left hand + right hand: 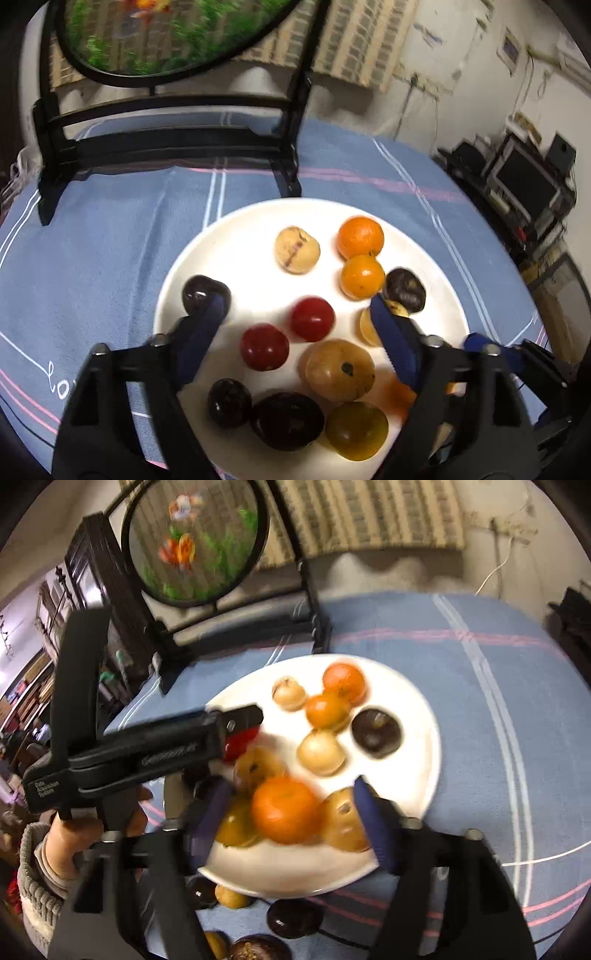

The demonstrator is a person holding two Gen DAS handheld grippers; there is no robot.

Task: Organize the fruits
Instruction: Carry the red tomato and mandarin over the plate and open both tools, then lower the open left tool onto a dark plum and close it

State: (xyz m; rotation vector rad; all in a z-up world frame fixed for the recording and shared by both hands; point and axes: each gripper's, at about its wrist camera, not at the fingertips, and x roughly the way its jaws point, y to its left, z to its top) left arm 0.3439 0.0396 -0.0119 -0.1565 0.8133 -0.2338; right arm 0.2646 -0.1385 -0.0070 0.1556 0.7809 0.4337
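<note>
From the left wrist camera, the left gripper (299,314) hangs over the near side of a white plate (229,229) on a blue striped cloth (110,229), its blue-padded fingers (201,332) wide apart and holding nothing. Between them on the plate lie two red fruits (312,318) side by side. Nearer the camera than these sit a tan fruit (340,370), a yellow-green fruit (356,430) and two dark purple fruits (286,421). At the plate's far side are a pale fruit (297,250) and two oranges (361,237) touching each other, with another dark fruit (404,289) just right of them. Behind the plate stands a round picture on a black stand (177,147).

From the right wrist camera, the right gripper (291,812) is also spread open over the plate's near edge, with a large orange (285,809) lying between its fingers but not gripped; I cannot tell whether the pads touch it. A tan fruit (341,819) sits just right of that orange. Off the plate, on the cloth below its near rim, lie more dark fruits (294,917) and a small yellowish one (231,896). The left gripper reaches in over the plate's left part.

These fruits look small, round, smooth and light, so they would likely roll or squirt out of a pinch; the red ones probably bruise easily. The best hold seems to be across the widest middle, with gentle closing.
</note>
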